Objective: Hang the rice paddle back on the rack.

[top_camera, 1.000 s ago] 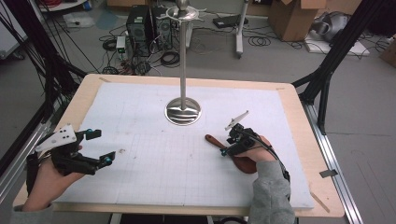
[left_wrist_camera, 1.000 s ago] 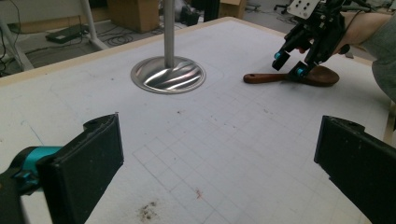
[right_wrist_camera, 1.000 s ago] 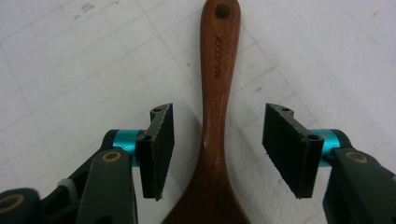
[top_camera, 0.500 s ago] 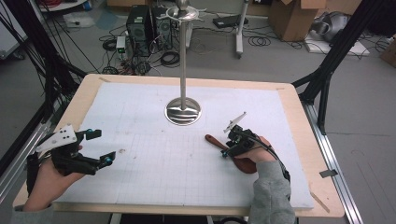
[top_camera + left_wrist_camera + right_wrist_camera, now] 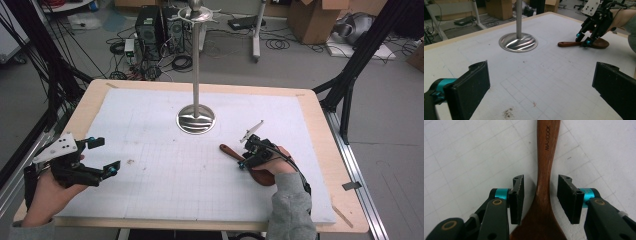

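Down on the white mat (image 5: 165,185), right gripper (image 5: 541,195) straddling the neck of a wooden spoon (image 5: 545,165), jaws apart on either side, not yet clamped. Meanwhile, left gripper (image 5: 541,87) hovering wide open and empty, well apart from the spoon.

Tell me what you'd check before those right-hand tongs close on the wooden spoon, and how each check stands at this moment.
1. Spoon between the jaws: ok. The right tongs straddle the wooden spoon at its neck, one jaw on each side.
2. Jaws open enough: ok. A gap shows on both sides of the neck; neither pad touches the wood.
3. Spoon lying flat on the white mat: ok, it rests there, handle pointing toward the metal stand.
4. Jaws low enough to catch the neck: cannot tell from these angles.
5. Left tongs out of the way: ok, open and hovering over the mat's far left edge.
6. Stand clear of the lift path: ok; its base sits apart from the handle tip.
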The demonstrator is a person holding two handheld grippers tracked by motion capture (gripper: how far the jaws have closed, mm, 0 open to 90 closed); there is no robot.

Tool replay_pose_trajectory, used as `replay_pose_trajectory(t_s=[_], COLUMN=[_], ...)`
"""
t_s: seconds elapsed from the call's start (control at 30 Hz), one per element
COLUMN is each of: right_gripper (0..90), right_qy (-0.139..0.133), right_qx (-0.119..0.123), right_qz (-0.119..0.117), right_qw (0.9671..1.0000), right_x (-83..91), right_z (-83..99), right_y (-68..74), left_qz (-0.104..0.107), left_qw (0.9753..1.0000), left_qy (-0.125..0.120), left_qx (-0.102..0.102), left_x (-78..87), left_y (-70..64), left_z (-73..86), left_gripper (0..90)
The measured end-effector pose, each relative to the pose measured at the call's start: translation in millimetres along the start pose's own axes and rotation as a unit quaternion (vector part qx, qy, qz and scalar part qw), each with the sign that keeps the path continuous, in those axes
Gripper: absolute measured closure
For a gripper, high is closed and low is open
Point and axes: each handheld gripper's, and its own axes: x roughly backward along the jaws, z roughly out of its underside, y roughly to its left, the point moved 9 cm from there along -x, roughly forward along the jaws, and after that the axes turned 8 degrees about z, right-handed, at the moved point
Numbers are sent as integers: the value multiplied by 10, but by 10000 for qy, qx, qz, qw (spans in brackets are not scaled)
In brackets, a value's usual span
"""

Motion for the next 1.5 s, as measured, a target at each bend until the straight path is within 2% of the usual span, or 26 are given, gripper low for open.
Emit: replay_pose_trajectory(t_s=[0.3, 0.33, 0.6, 0.7, 0.73, 1.0, 1.13, 1.5], right_gripper=[613, 627, 680, 705, 712, 729, 735, 749], right_qy=[99, 108, 221, 294, 329, 350, 330, 54], right_qx=[136, 225, 247, 180, 81, 98, 55, 71], right_qz=[162, 187, 198, 216, 243, 241, 212, 324], right_qw=[9997, 9995, 9993, 9992, 9991, 9990, 9992, 9994], right_x=[2, 2, 12, 16, 19, 20, 19, 59], right_z=[11, 12, 14, 16, 18, 8, 5, -66], right_y=[6, 9, 33, 29, 18, 18, 13, -16], left_qz=[-25, -32, -39, -37, -48, -67, -65, -65], left_qw=[10000, 10000, 10000, 10000, 10000, 10000, 10000, 10000], left_qy=[1, -13, -33, -25, -6, 6, 0, -4], left_qx=[-3, 4, 8, 6, 9, 38, 46, 64], left_x=[-1, 3, 23, 18, 16, 23, 21, 24], left_y=[10, 12, 16, 17, 25, 47, 47, 50], left_z=[5, 3, -6, -1, 9, 26, 27, 29], left_gripper=[18, 18, 18, 18, 18, 18, 18, 18])
